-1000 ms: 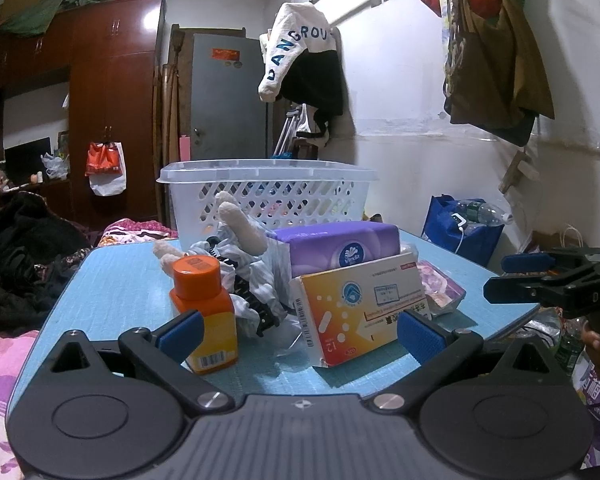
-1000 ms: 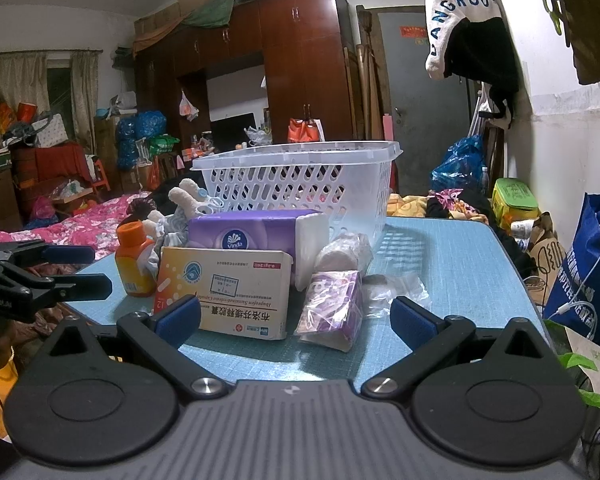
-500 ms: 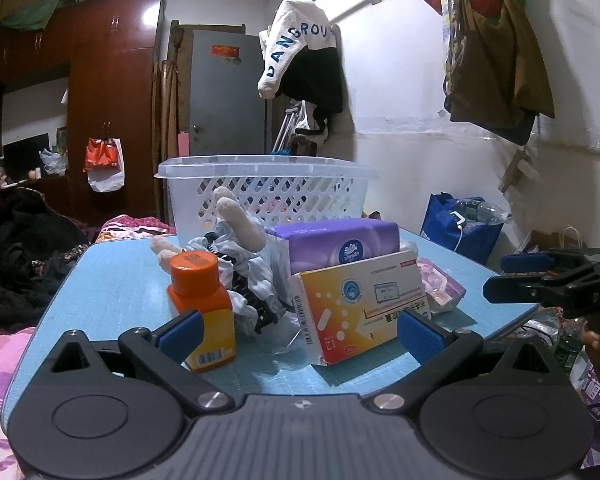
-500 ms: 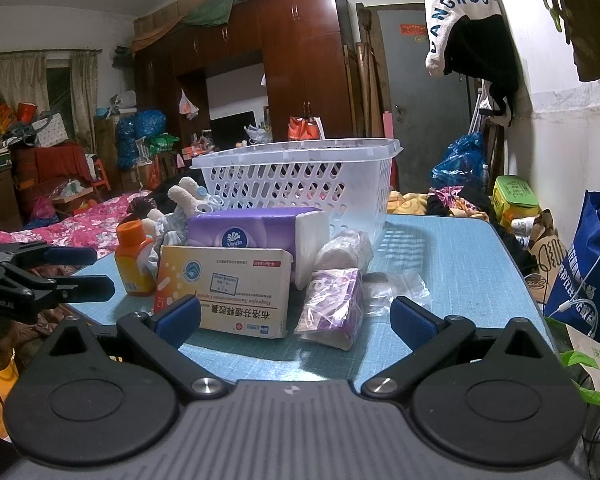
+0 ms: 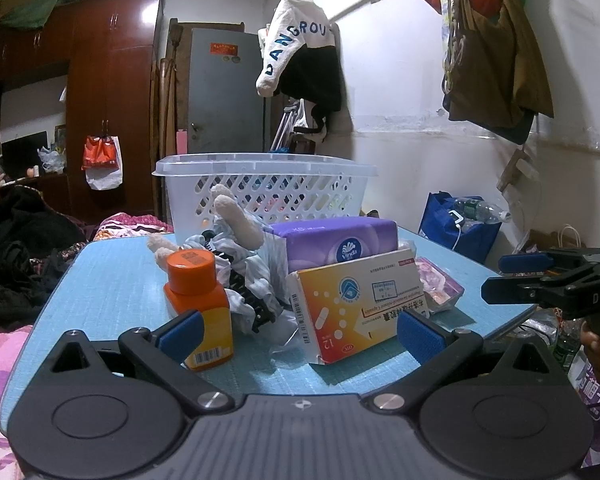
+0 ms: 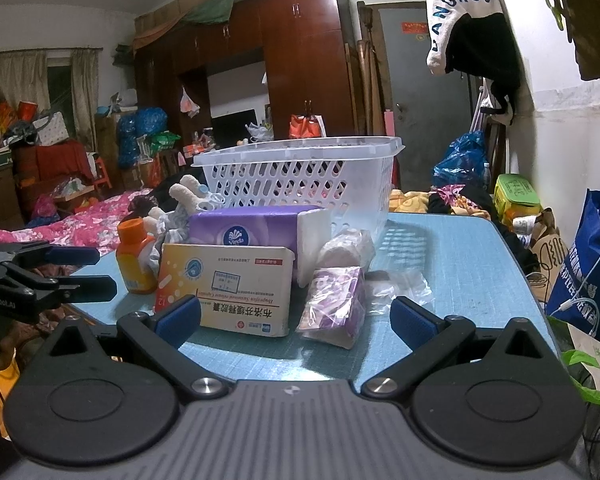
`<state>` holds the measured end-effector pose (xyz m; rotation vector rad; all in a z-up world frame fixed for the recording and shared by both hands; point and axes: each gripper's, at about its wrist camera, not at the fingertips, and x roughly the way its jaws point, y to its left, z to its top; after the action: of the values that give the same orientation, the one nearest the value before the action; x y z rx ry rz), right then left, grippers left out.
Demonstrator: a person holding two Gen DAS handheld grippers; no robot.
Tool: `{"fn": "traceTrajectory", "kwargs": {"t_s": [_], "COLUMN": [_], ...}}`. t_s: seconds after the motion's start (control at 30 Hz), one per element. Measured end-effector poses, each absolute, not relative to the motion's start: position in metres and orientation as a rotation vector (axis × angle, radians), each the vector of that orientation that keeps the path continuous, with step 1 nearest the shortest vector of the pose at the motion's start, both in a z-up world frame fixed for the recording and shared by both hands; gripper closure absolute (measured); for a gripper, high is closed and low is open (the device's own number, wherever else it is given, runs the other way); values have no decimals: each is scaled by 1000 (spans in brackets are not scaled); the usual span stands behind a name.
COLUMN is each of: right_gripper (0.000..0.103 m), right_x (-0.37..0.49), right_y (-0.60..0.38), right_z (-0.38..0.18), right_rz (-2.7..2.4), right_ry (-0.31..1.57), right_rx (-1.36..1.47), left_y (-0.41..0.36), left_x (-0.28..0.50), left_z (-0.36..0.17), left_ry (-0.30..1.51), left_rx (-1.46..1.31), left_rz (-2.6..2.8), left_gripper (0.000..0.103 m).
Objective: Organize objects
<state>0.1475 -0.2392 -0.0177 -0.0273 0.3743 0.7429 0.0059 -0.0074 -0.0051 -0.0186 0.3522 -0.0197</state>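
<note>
A white plastic basket [image 5: 260,188] [image 6: 300,176] stands at the back of a blue table [image 5: 112,280]. In front of it lie an orange pill bottle [image 5: 200,300] [image 6: 134,256], a stuffed toy in striped cloth [image 5: 236,240], a purple Vinda tissue pack [image 5: 336,240] [image 6: 252,232], a yellow-and-white medicine box [image 5: 356,300] [image 6: 224,288] and a small purple packet [image 6: 334,304]. My left gripper [image 5: 298,332] is open and empty, just short of the bottle and box. My right gripper [image 6: 294,320] is open and empty, just short of the box and packet.
A clear plastic bag [image 6: 400,284] lies right of the packet. A blue shopping bag [image 6: 588,264] stands off the table's right edge. Wardrobes, a bed with pink bedding [image 6: 80,224] and hanging clothes surround the table.
The left gripper has edged slightly forward and down towards the bottle and box. The right gripper has barely moved. Both stay open.
</note>
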Motion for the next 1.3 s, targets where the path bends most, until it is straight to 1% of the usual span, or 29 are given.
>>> {"fn": "traceTrajectory", "kwargs": {"t_s": [1.3], "right_gripper": [0], "right_x": [149], "right_y": [-241], "right_z": [-19], "right_rz": [745], "right_ry": [381], "right_rx": [-25], "left_y": [-6], "left_x": [8], "left_z": [-9], "left_ry": [364], "left_rx": [-27], "left_rz": [-29], "left_gripper": [0]}}
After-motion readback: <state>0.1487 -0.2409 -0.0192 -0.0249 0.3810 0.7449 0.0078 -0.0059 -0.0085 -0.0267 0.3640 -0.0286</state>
